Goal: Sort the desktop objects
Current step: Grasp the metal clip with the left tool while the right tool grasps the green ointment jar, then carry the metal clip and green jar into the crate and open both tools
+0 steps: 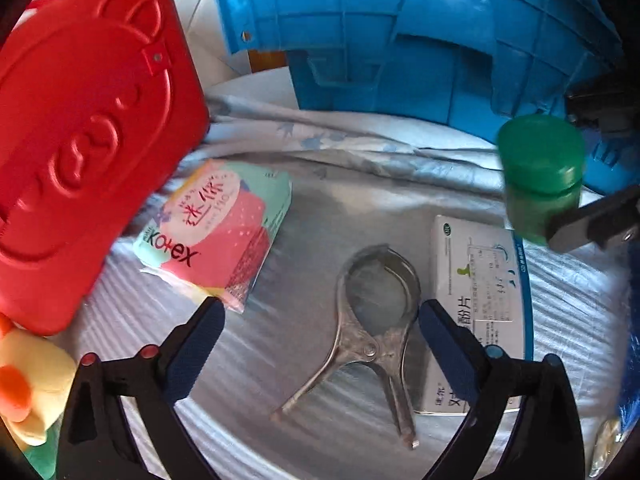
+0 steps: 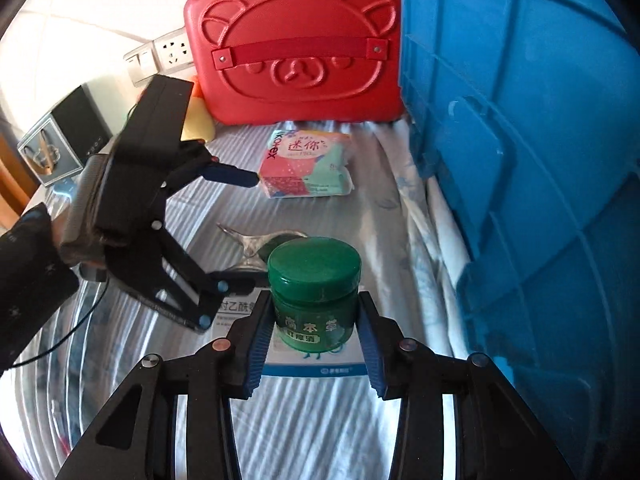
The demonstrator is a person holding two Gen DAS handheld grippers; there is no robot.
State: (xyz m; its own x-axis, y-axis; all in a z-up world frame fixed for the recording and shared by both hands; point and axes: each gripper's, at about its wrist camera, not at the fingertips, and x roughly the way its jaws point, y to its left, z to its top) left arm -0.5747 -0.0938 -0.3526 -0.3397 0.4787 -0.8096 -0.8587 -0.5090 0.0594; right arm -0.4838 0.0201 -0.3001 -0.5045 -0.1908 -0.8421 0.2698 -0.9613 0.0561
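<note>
**deskbot_fan:** Two grippers in play; the right gripper point(image 2: 316, 320) is pinching a green jar point(image 2: 314, 286) by its sides, blue pads flat against the label, and the jar sits above the striped sheet point(image 2: 320, 420) rather than resting on it; a white medicine box point(image 2: 320, 368) lies flat right underneath.

**clipwatcher:** And the left gripper point(image 1: 322, 320)? Holding anything?

**deskbot_fan:** Nope; jaws spread wide with nothing pressed between the pads; it's angled down over a clear plastic clip point(image 1: 372, 332) lying flat on the sheet, ring end away from the camera, handles toward it; I can't tell if the pads touch it.

**clipwatcher:** Where's the rest of the stuff?

**deskbot_fan:** Kotex pack point(image 2: 308, 164) lies further back, near a red bear-face case point(image 2: 296, 44) standing upright; big blue crate point(image 2: 520, 160) fills the right side; the medicine box sits just beside the clip; a yellow plush toy point(image 1: 36, 392) pokes in at the left wrist view's lower-left edge.
</note>
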